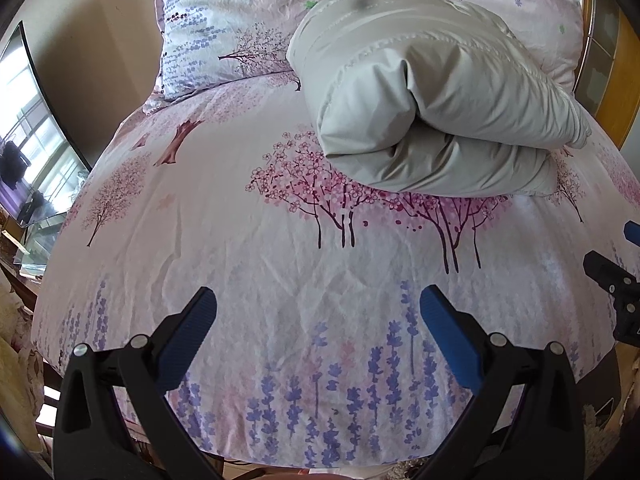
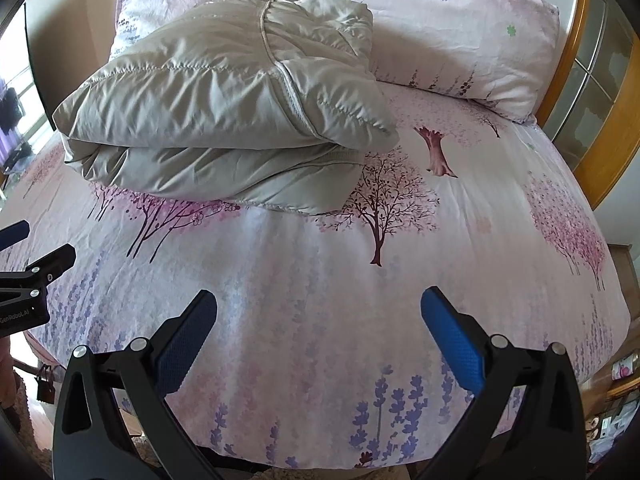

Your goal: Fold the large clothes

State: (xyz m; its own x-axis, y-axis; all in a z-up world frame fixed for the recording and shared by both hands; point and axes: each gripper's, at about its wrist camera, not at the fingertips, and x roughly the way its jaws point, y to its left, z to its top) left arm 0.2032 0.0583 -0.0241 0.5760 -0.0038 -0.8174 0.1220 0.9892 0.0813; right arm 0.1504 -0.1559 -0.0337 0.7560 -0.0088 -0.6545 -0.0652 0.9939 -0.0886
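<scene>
A pale grey quilted jacket (image 1: pixel 432 92) lies folded into a thick bundle on the flowered bed sheet (image 1: pixel 240 240), toward the far side near the pillows. It also shows in the right wrist view (image 2: pixel 224 108), with a sleeve seam on top. My left gripper (image 1: pixel 318 304) is open and empty, held above the near part of the bed, well short of the jacket. My right gripper (image 2: pixel 318 304) is open and empty too, beside it to the right. Each gripper's tips show at the other view's edge, the right gripper (image 1: pixel 612 256) and the left gripper (image 2: pixel 36 244).
Two flowered pillows (image 1: pixel 224 20) (image 2: pixel 460 28) lie at the head of the bed behind the jacket. A wooden headboard (image 2: pixel 600 120) stands at the right. A television (image 1: pixel 28 132) stands to the left. The bed's near edge (image 1: pixel 320 460) is just below the grippers.
</scene>
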